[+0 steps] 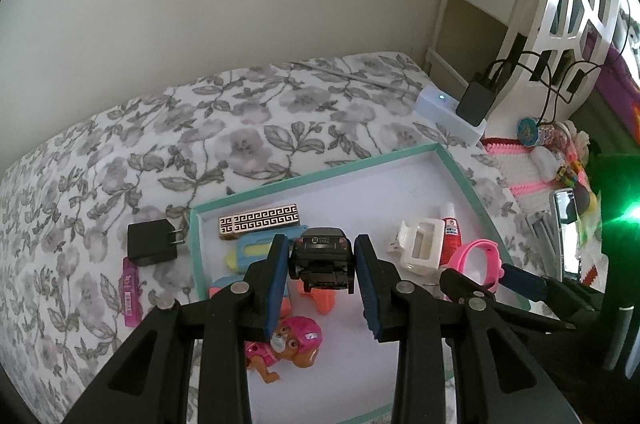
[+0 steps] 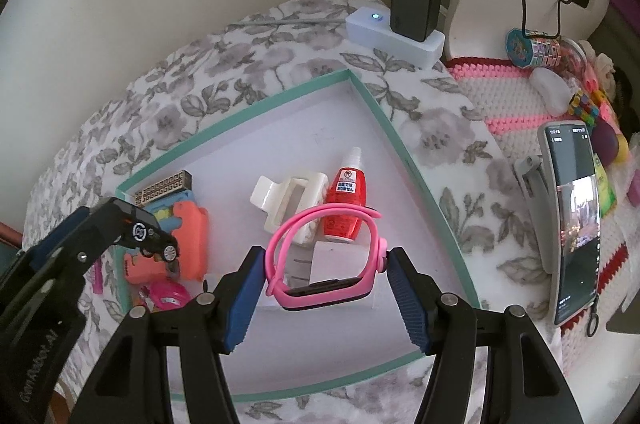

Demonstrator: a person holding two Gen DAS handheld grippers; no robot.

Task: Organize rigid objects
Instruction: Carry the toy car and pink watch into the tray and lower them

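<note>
Overhead, left tongs (image 1: 322, 256) pinching black toy car (image 1: 322, 258), right tongs (image 2: 326, 278) pinching pink watch (image 2: 324, 264) — hair clip (image 2: 290, 202), red bottle (image 2: 344, 202) crowding tray (image 2: 404, 152) beneath.

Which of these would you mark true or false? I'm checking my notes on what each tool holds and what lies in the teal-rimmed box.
1. The left tool grips a black toy car. True.
2. The right tool holds the red bottle. False: it holds a pink watch; the bottle lies in the box.
3. The black plug adapter lies inside the box. False: it lies on the floral cloth, outside the rim.
4. A white hair clip lies in the box beside the red bottle. True.
5. The box stands on bare wood. False: on the floral cloth.
</note>
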